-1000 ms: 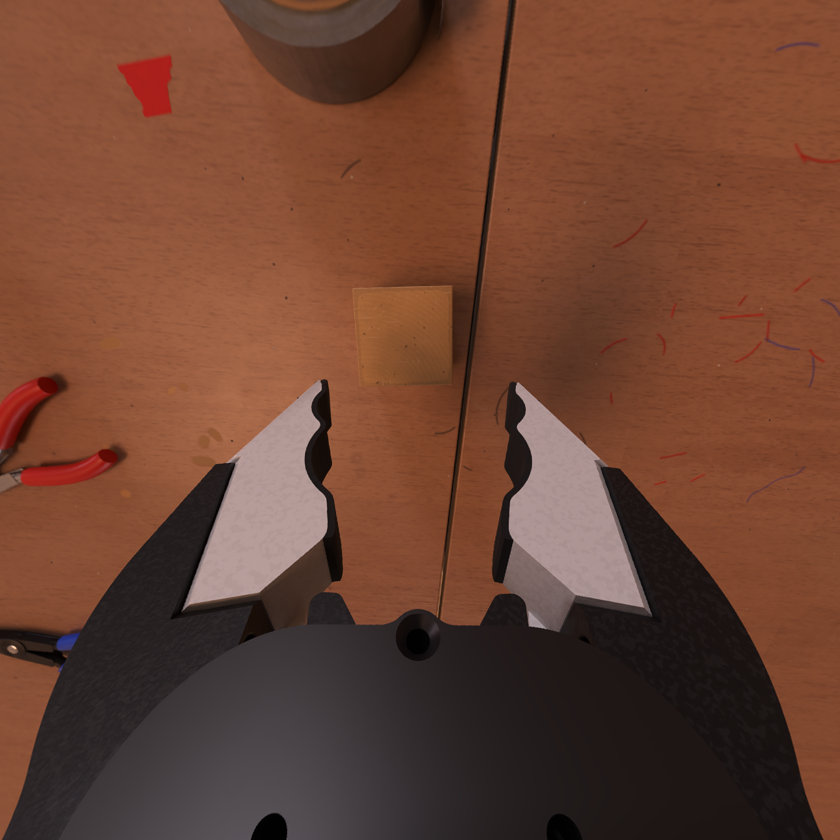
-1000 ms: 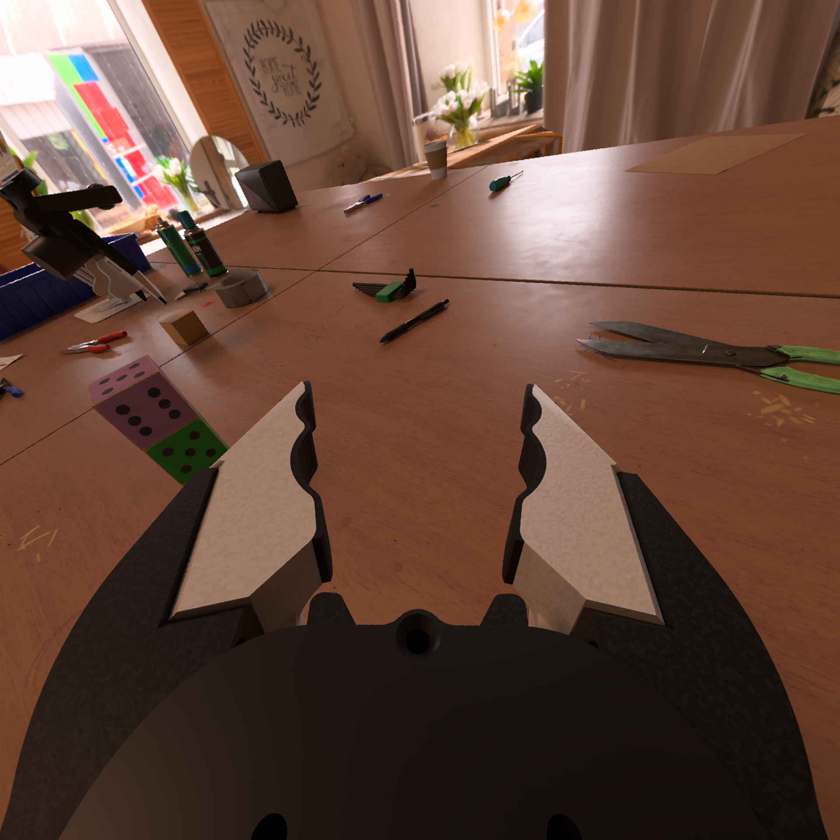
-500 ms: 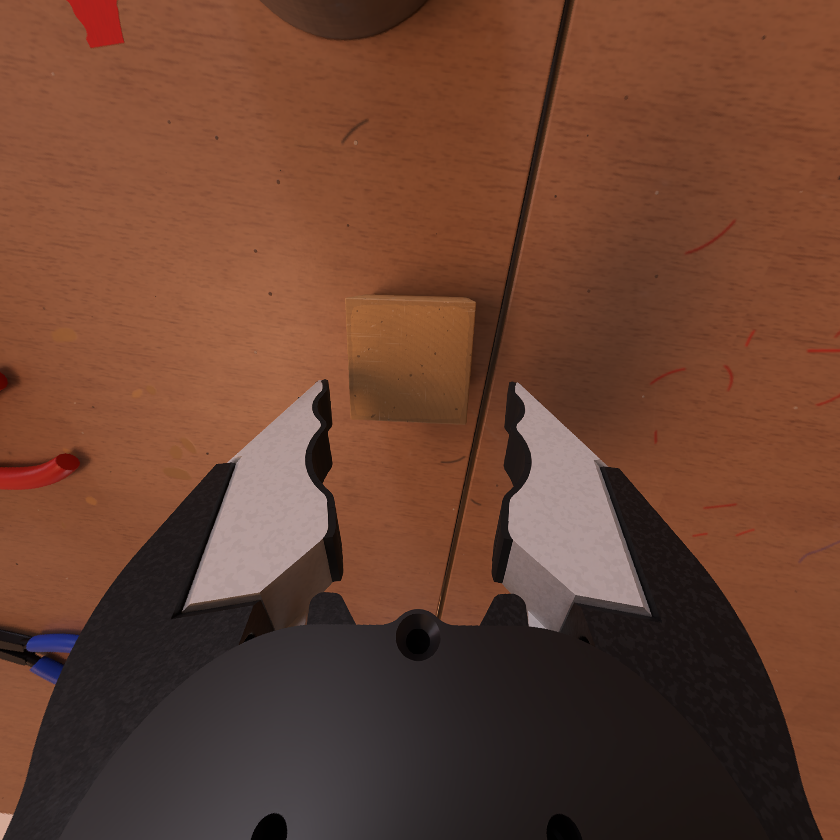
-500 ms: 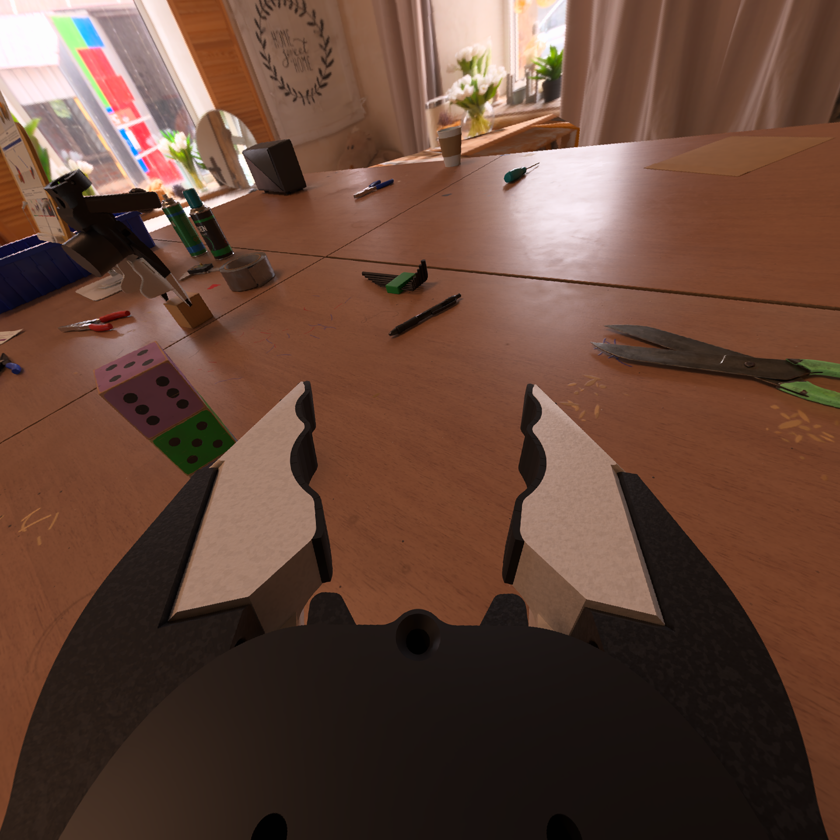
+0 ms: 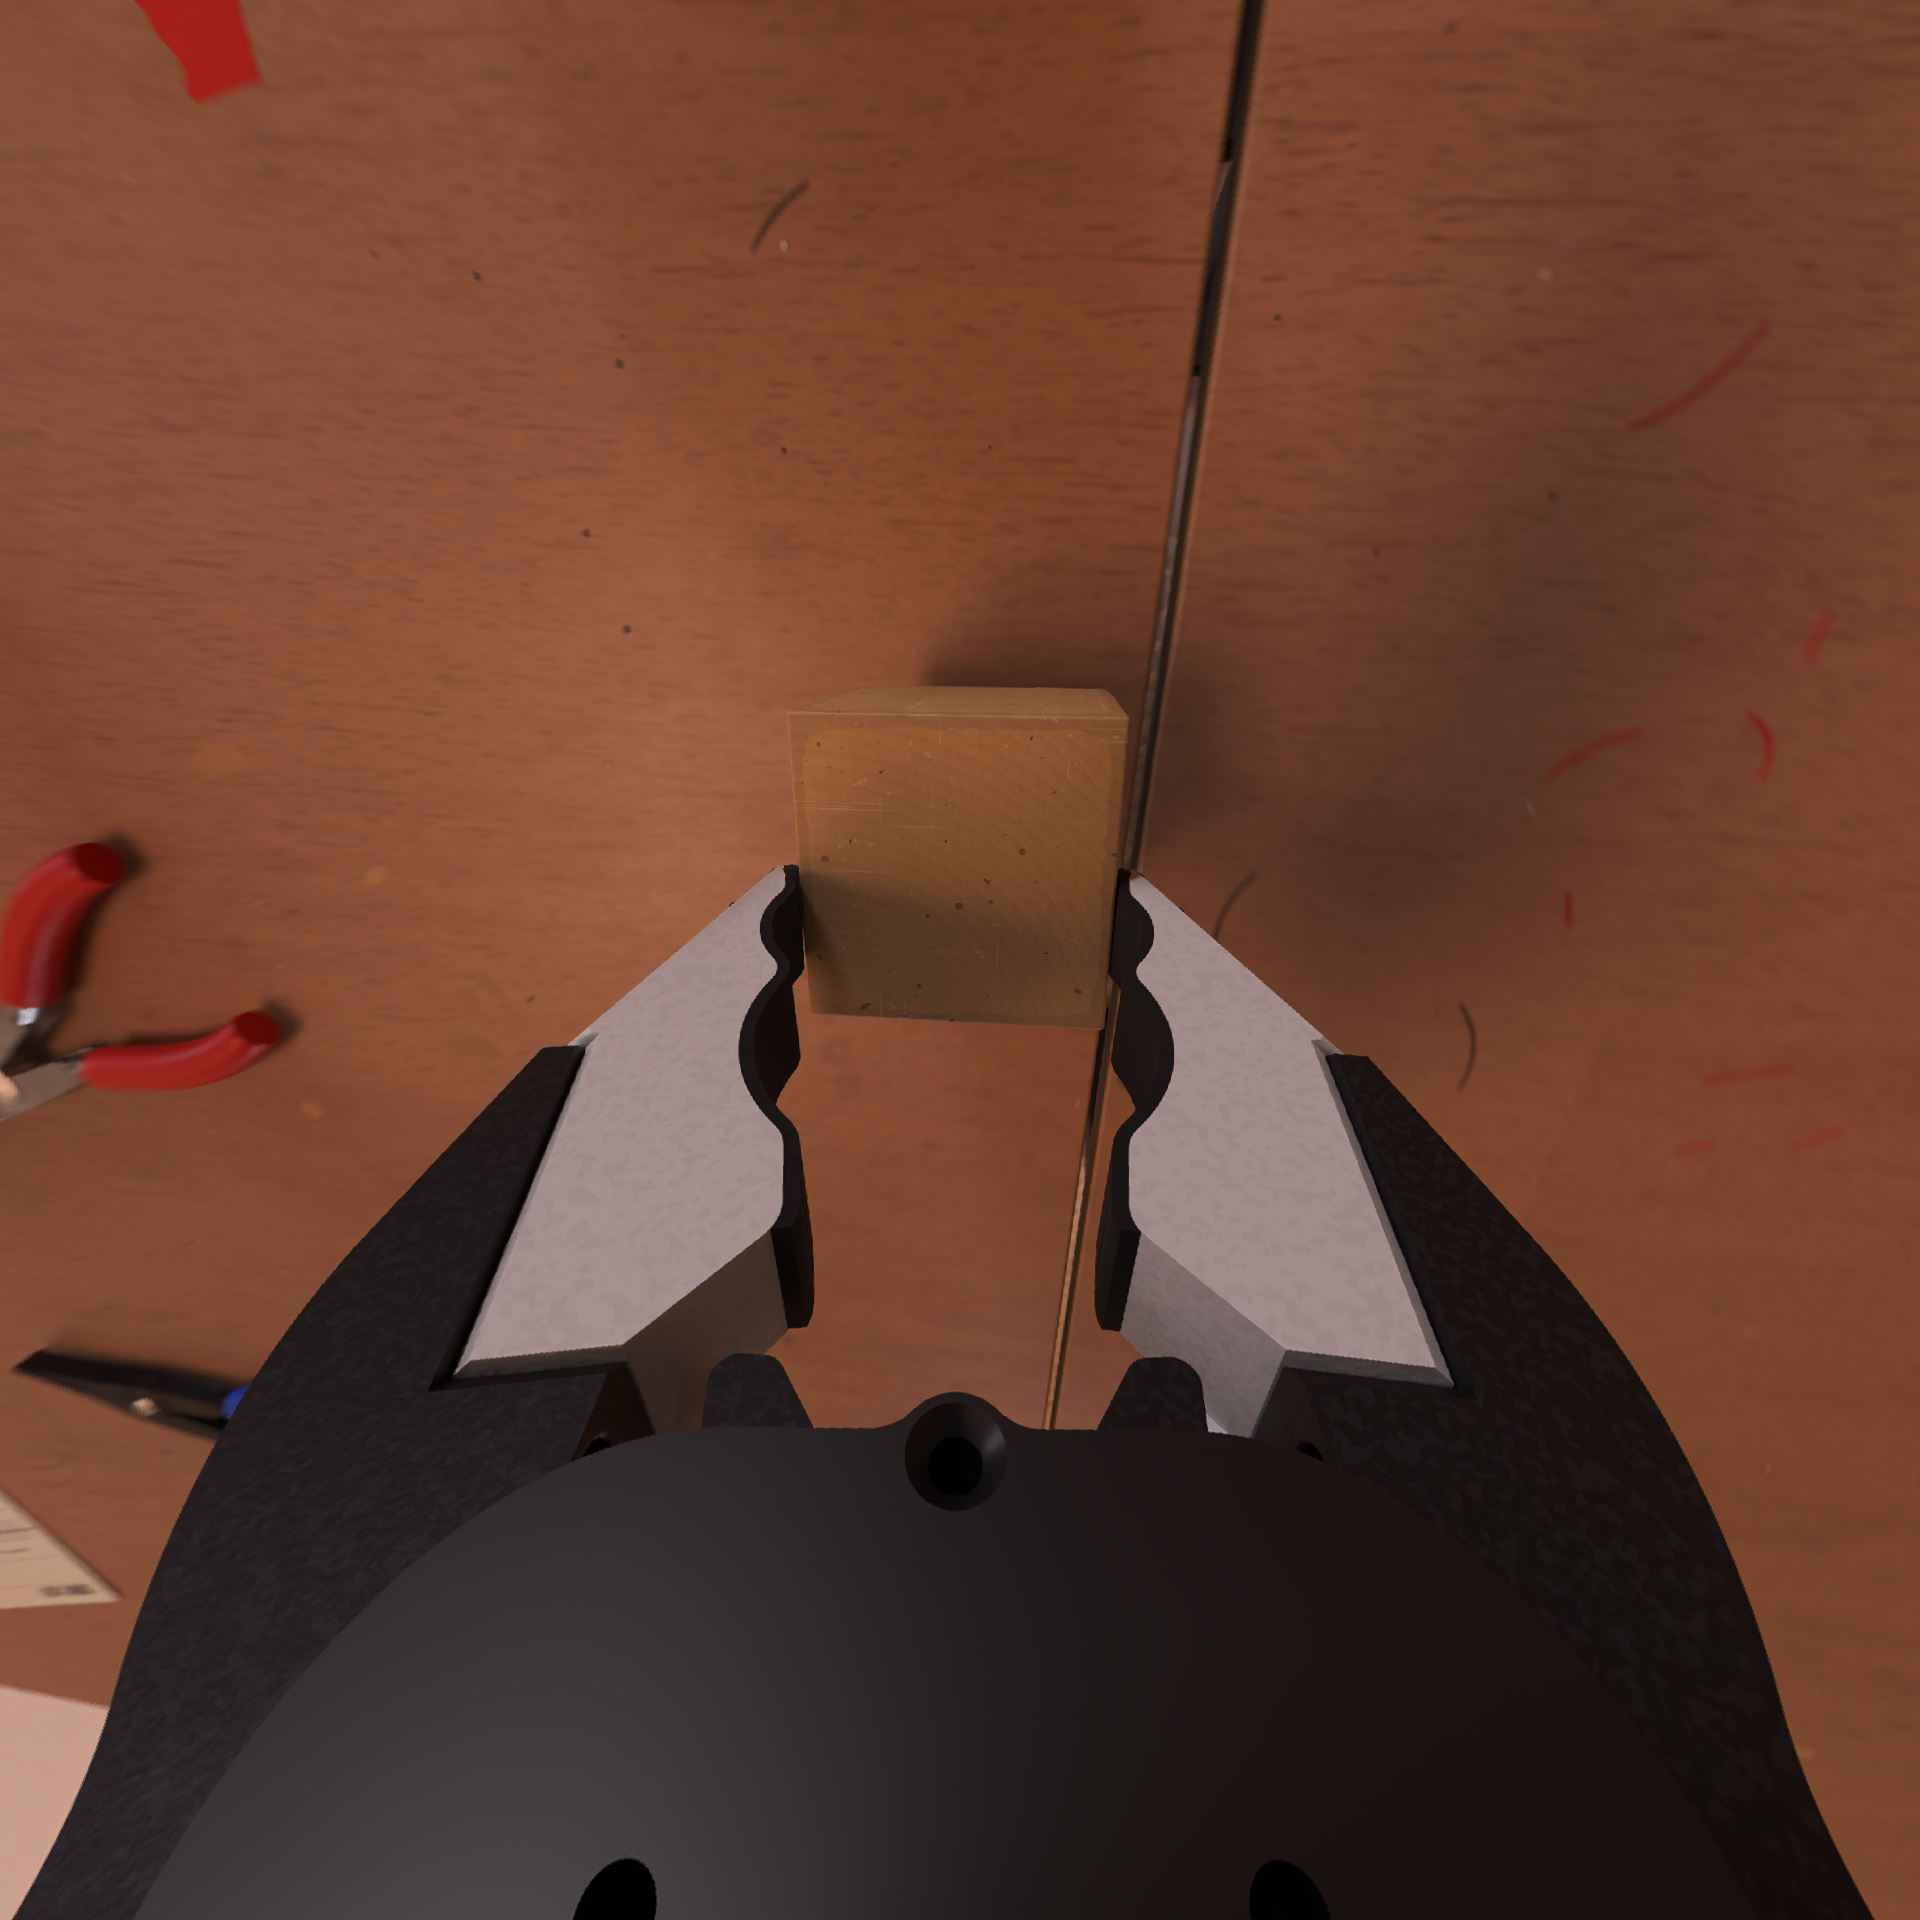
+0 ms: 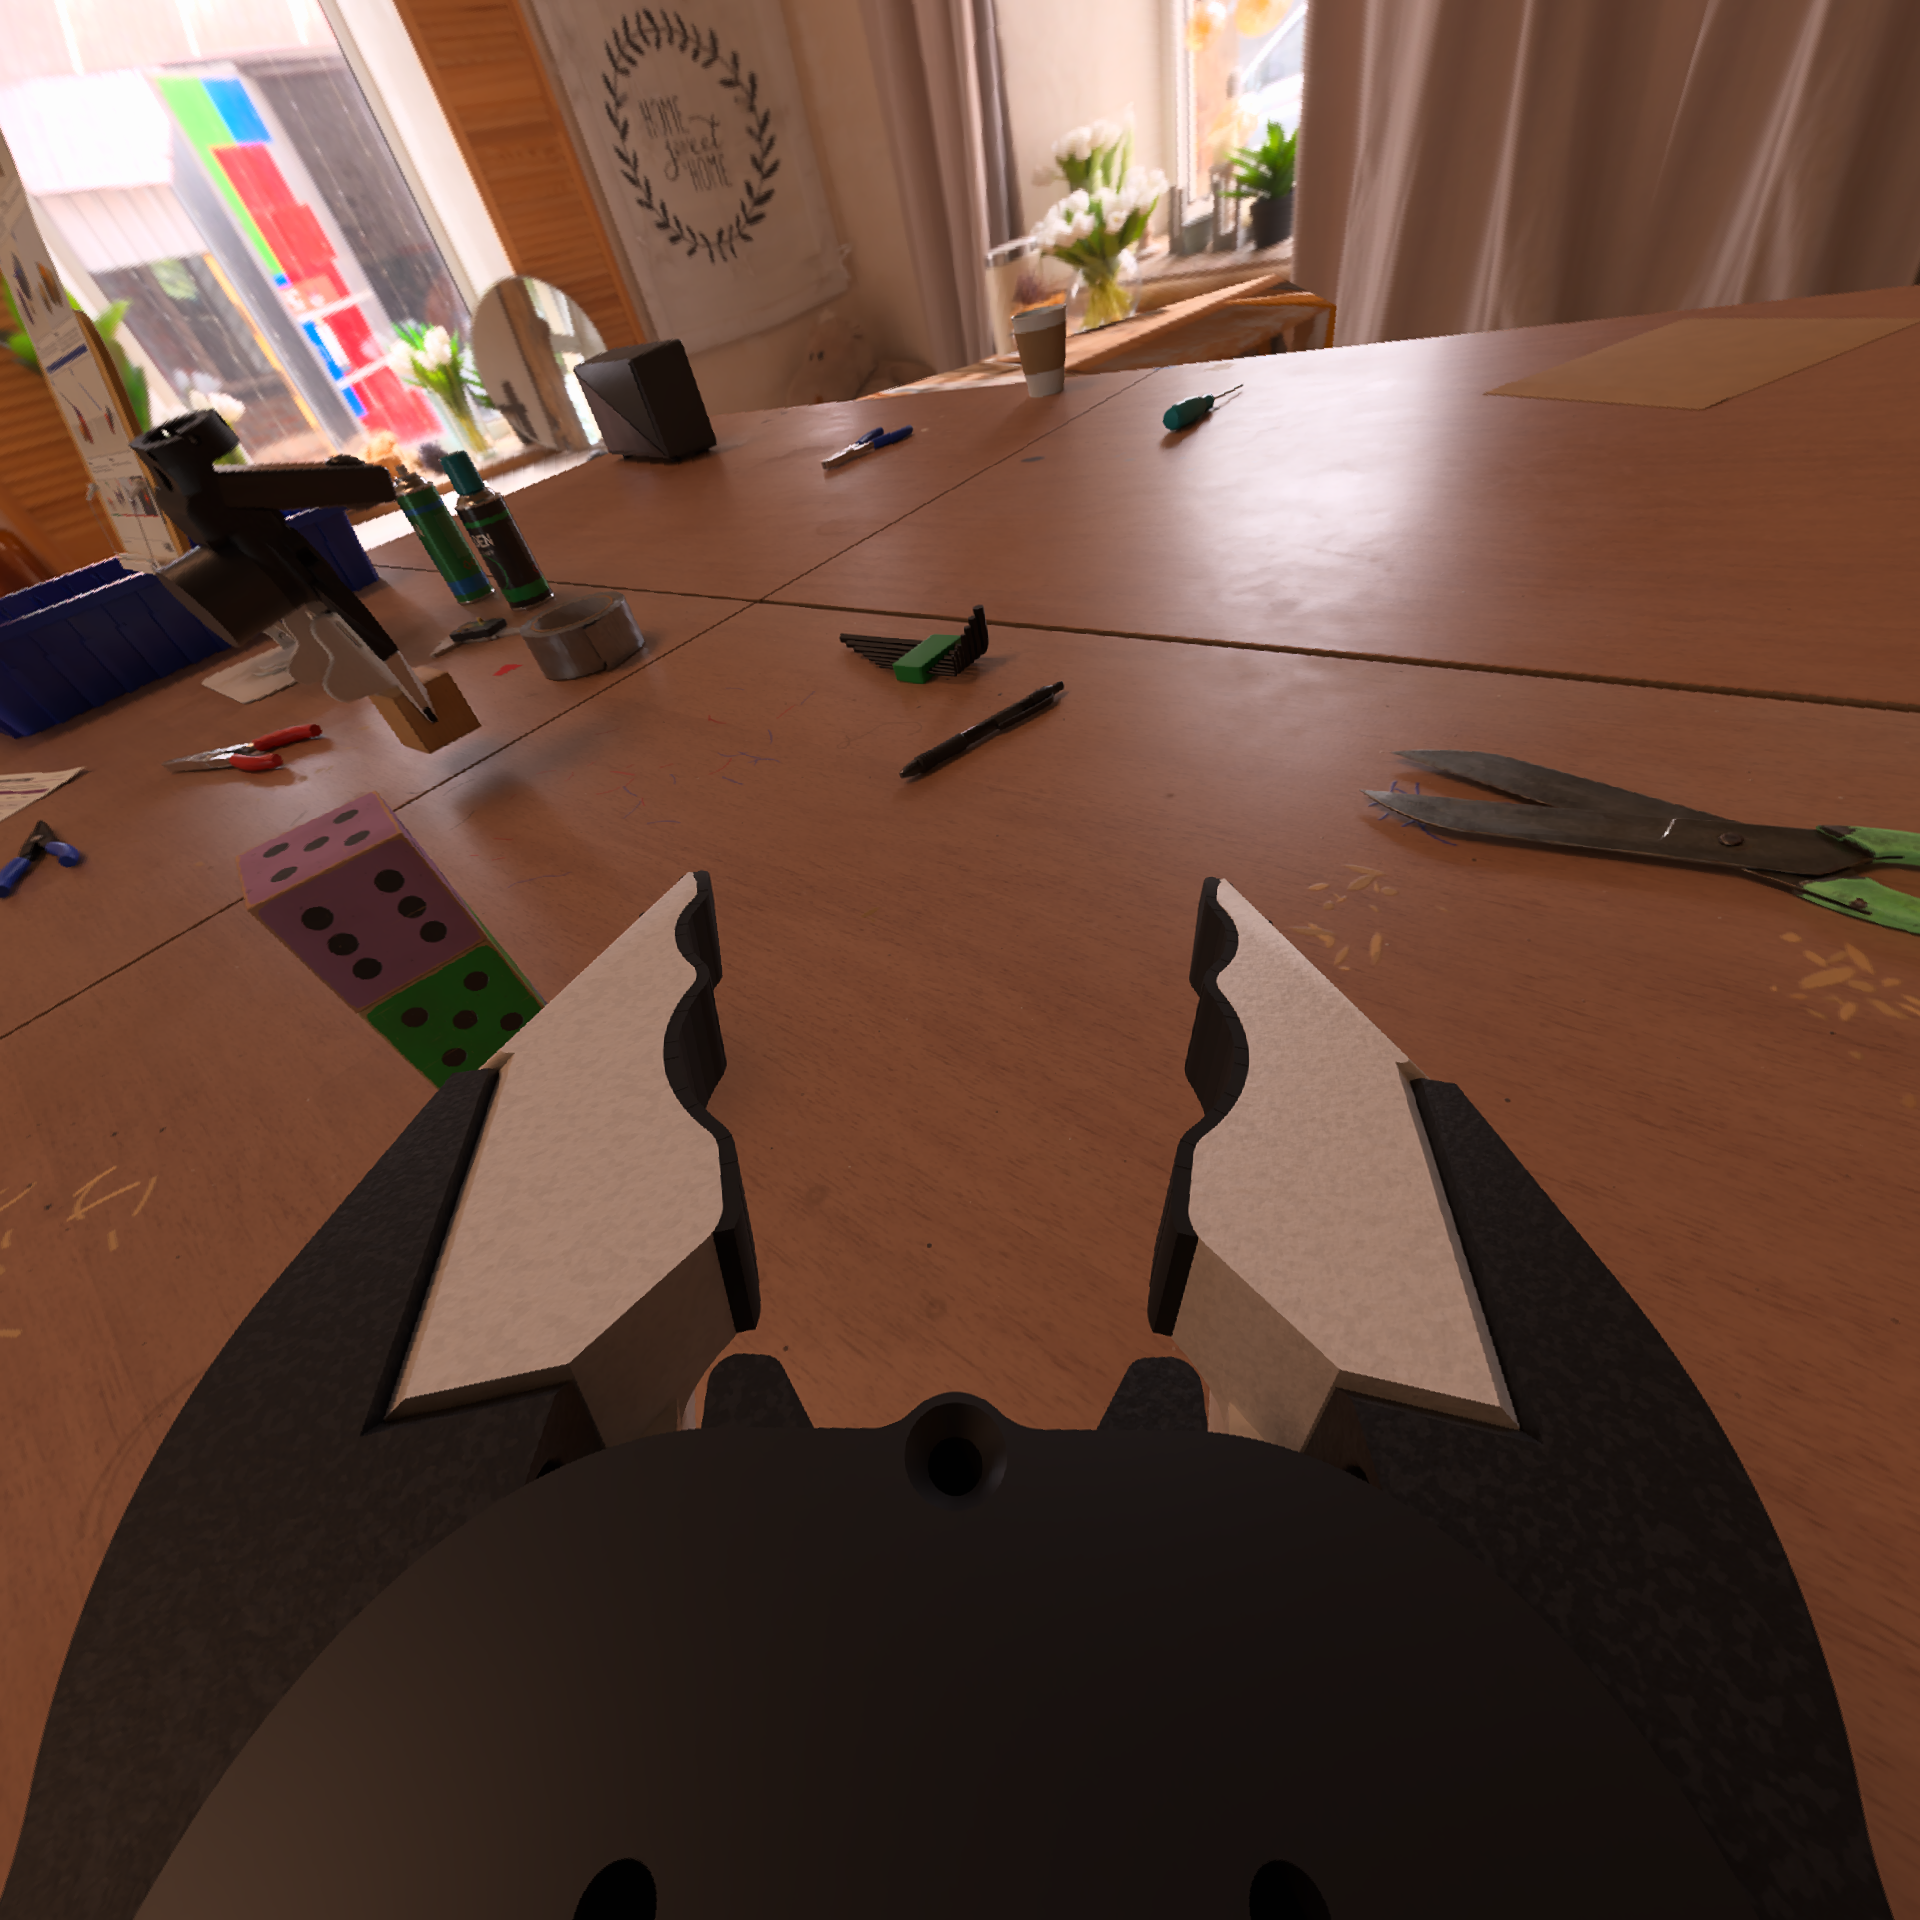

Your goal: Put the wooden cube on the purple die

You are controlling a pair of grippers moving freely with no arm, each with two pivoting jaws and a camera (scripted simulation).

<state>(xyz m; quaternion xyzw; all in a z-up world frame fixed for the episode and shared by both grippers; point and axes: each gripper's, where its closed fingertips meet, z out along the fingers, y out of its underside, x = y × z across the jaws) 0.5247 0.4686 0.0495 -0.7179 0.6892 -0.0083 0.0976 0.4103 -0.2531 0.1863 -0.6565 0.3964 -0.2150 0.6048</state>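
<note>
My left gripper (image 5: pixel 956 914) is shut on the wooden cube (image 5: pixel 951 831), with both fingertips pressed against its left and right sides. In the right wrist view the cube (image 6: pixel 442 717) hangs tilted in that gripper (image 6: pixel 410 707), a little above the table at the far left. The purple die (image 6: pixel 343 914) stands on a green die (image 6: pixel 457 1013), near left of my right gripper (image 6: pixel 956 904). My right gripper is open and empty, low over the table.
Red-handled pliers (image 5: pixel 125 1039) lie left of the cube, and a table seam (image 5: pixel 1184 520) runs just right of it. Farther off are a tape roll (image 6: pixel 582 634), spray cans (image 6: pixel 488 530), a hex key set (image 6: pixel 920 649), a pen (image 6: pixel 982 727), scissors (image 6: pixel 1662 842) and a blue bin (image 6: pixel 94 644).
My left gripper came down around the wooden cube, closed its fingers on it and raised it slightly. My right gripper stayed open and shifted only a little.
</note>
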